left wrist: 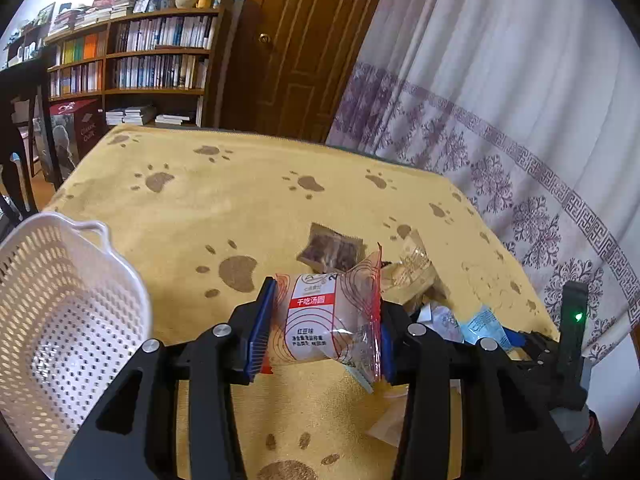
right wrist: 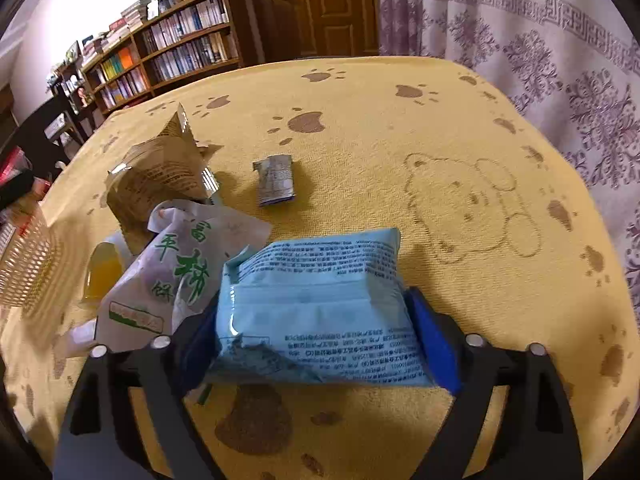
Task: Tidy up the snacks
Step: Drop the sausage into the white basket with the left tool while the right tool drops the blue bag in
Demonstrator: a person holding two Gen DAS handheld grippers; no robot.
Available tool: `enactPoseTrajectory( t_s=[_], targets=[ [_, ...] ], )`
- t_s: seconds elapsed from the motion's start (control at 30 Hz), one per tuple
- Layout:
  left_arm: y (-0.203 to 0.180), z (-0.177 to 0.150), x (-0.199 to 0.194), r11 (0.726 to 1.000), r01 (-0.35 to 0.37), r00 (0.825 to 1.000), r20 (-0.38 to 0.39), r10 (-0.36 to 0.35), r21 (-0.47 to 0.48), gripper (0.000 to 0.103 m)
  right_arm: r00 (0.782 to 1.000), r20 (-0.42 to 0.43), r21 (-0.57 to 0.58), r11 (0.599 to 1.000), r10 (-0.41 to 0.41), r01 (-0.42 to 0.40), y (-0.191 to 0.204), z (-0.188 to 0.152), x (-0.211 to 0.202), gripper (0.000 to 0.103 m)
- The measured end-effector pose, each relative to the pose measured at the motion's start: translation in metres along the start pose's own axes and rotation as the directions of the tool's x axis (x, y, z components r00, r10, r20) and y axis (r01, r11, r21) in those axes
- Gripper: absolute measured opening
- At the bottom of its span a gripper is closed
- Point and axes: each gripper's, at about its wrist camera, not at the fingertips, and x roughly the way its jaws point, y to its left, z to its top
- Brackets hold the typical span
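Between the blue pads of the left gripper [left wrist: 324, 330] sits a red-and-white snack packet [left wrist: 326, 322], clamped across its short width so that its long axis runs straight ahead along the fingers, toward twelve o'clock. It appears to be lifted clear of the yellow paw-print cloth [left wrist: 224, 208], though the gap beneath it is hard to judge. The white perforated basket [left wrist: 72, 320] lies at about nine o'clock from the jaws, just beside the left finger, its open mouth facing up and nothing visible inside. I judge that the coming move is a short swing to the left; the packet's trailing crimped end (it hangs below the right pad) should clear the rim if the gripper stays at this height.

On the other side, the right gripper [right wrist: 320, 328] is closed on a pale blue packet [right wrist: 316, 308], whose long axis lies crosswise, from nine to three o'clock. From that gripper the basket [right wrist: 24, 268] lies well away at nine o'clock, beyond the white packet with green characters [right wrist: 176, 276], so the left hand is clearly the nearer.

Farther out, at twelve o'clock, a small silver sachet [right wrist: 275, 180] and a tan torn bag [right wrist: 160, 172] wait on the cloth.
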Motion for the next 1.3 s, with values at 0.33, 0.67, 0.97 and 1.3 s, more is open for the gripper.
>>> enactPoseTrajectory(
  t_s=[0.33, 0.67, 0.97, 1.3],
  targets=[
    [0.017, 0.015, -0.050, 0.999, -0.039, 0.995, 0.096, 0.038, 0.004, 0.044, 0.999, 0.043, 0.072, 0.997, 0.001, -0.004, -0.006, -0.005, -0.022, 0.080],
    [0.078, 0.021, -0.095, 0.983, -0.164, 0.971, 0.163, 0.177, -0.087, 0.044, 0.988, 0.152, 0.072, 0.997, 0.027, -0.038, 0.012, 0.004, -0.064, 0.080],
    [0.123, 0.018, -0.119, 0.959, -0.242, 0.947, 0.177, 0.267, -0.149, 0.045, 0.977, 0.181, -0.029, 0.994, 0.111, -0.108, 0.069, 0.015, -0.082, 0.080],
    [0.138, 0.021, -0.149, 0.944, -0.275, 0.920, 0.236, 0.313, -0.183, 0.076, 0.951, 0.172, -0.175, 0.958, 0.256, -0.226, 0.160, 0.029, -0.091, 0.080]
  ],
)
